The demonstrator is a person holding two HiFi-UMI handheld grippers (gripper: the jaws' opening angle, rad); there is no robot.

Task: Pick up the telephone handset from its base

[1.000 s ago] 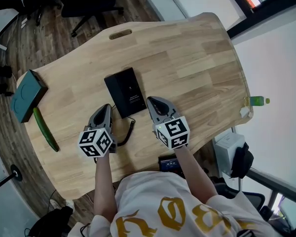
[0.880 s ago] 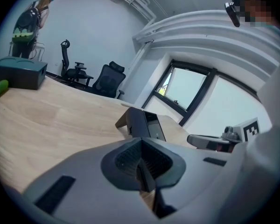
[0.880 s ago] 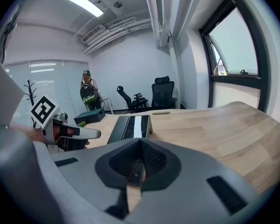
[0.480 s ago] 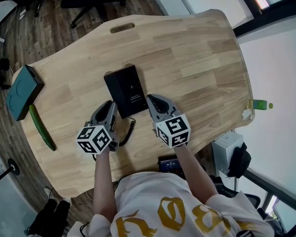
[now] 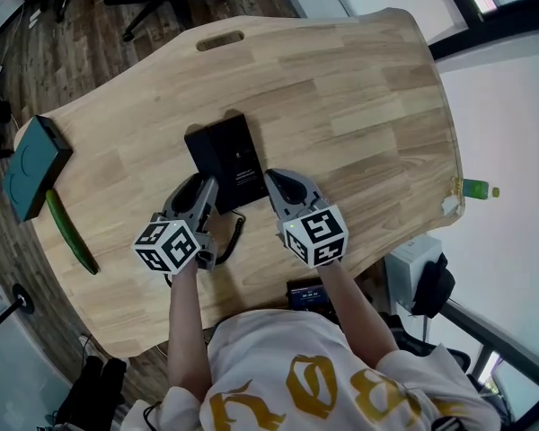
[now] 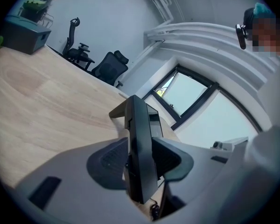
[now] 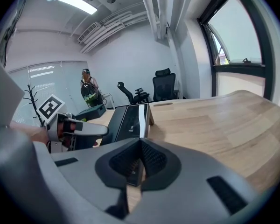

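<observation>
Left gripper point(image 5: 199, 189) is opening its jaws astride the black handset point(image 6: 139, 139), still on its base point(image 5: 226, 146) toward the table's point(image 5: 359, 88) near edge; clamping and lifting remain.

Teal box point(image 5: 34, 165), long green object point(image 5: 69, 232)

Black phone point(image 5: 226, 153); pale wood-grain table point(image 5: 359, 106); teal box point(image 5: 33, 166); green rod point(image 5: 68, 232); left gripper point(image 5: 200, 191) and right gripper point(image 5: 283, 183) grey (cubes patterned black-and-white); white shirt point(image 5: 278, 348), yellow print.

No legible text; yellow lettering point(image 5: 310, 389) on the shirt point(image 5: 269, 339) is unreadable.
</observation>
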